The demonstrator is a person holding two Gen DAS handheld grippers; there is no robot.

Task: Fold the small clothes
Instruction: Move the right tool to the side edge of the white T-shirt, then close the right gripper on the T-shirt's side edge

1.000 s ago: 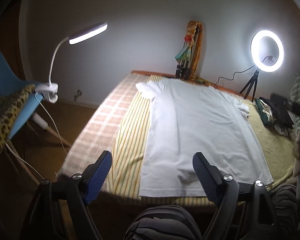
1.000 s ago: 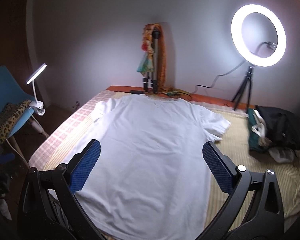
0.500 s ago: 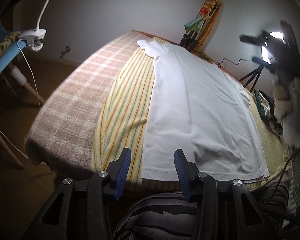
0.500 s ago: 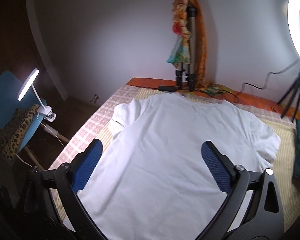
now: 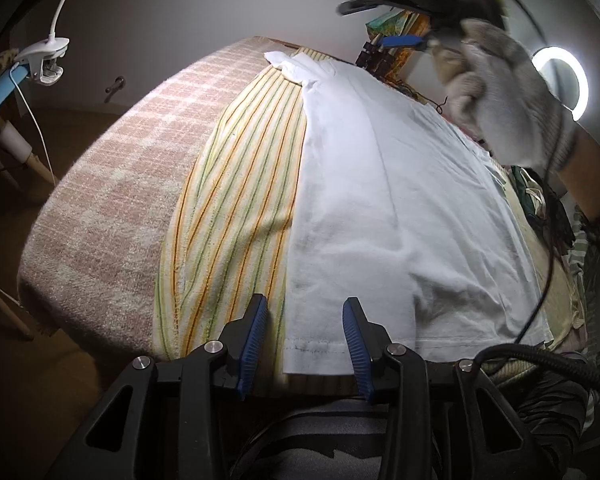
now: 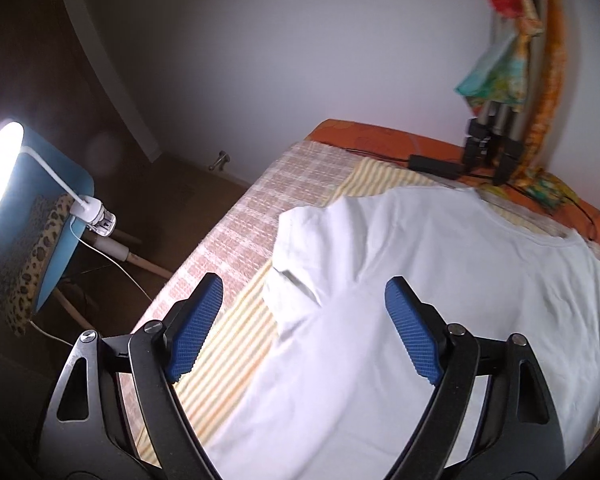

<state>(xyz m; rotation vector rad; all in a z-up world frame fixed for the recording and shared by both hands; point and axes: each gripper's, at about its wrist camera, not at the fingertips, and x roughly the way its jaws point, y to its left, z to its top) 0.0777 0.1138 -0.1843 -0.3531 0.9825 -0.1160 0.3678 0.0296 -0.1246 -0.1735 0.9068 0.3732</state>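
Left hand-held gripper [image 5: 304,340] parted at white T-shirt [image 5: 400,208] hem corner, right hand-held gripper [image 6: 304,332] agape above sleeve

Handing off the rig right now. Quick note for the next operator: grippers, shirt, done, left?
Left gripper: open, empty, at the near hem, straddling the bottom left corner of the white T-shirt; not closed on it.
Right gripper: open, empty, above the shirt's left sleeve and shoulder.
Shirt lies flat, spread out on the striped towel over the checked blanket, neck toward the wall.
Done: shirt laid out. No fold made.
Left: grip hem corner and sleeve side, probably fold that side inward, then the other side, then fold in half.
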